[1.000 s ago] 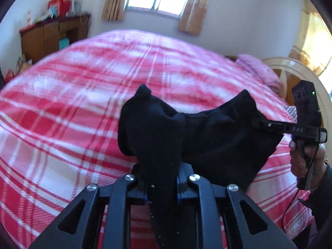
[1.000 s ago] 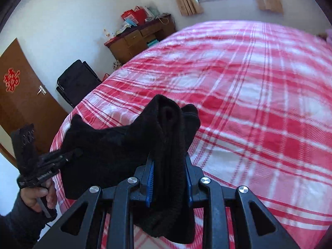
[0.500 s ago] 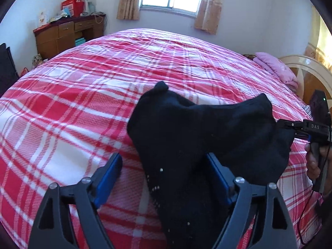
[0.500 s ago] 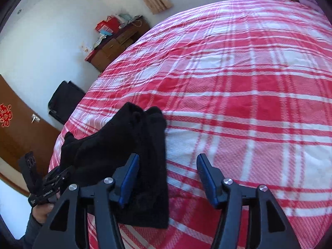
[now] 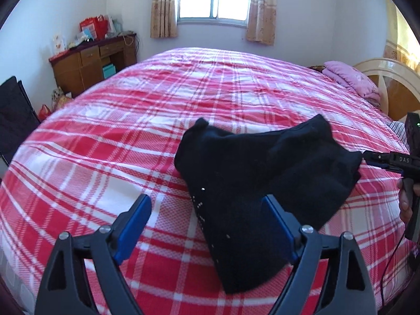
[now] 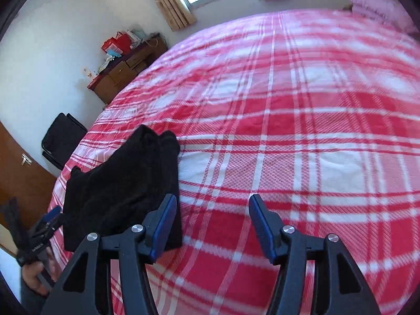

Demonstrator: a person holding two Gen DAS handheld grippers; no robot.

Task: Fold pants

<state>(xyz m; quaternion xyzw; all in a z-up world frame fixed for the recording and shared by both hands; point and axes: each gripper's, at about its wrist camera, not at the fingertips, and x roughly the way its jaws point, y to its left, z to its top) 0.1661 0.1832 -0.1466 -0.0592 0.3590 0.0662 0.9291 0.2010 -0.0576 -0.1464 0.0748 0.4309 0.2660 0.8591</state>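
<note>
The black pants (image 5: 262,181) lie bunched in a folded heap on the red and white plaid bed (image 5: 105,157). My left gripper (image 5: 206,204) stands open just short of the heap; the cloth's near end lies between its fingers, against the right one, and neither pad presses on it. In the right wrist view the pants (image 6: 123,183) lie left of my right gripper (image 6: 212,204), which is open over bare bedspread with only its left finger beside the cloth. Each view shows the other gripper, held in a hand, at the heap's far edge: the right gripper (image 5: 367,158) and the left gripper (image 6: 56,215).
A wooden desk (image 5: 92,63) with bags on top stands against the far wall. A pink pillow (image 5: 351,78) and a headboard (image 5: 393,78) are at the right. A black chair (image 6: 63,139) and a brown door (image 6: 15,178) stand left of the bed.
Both grippers were shut on the pants and have opened. The pants have dropped onto the bed, and both grippers have drawn back from the heap.
</note>
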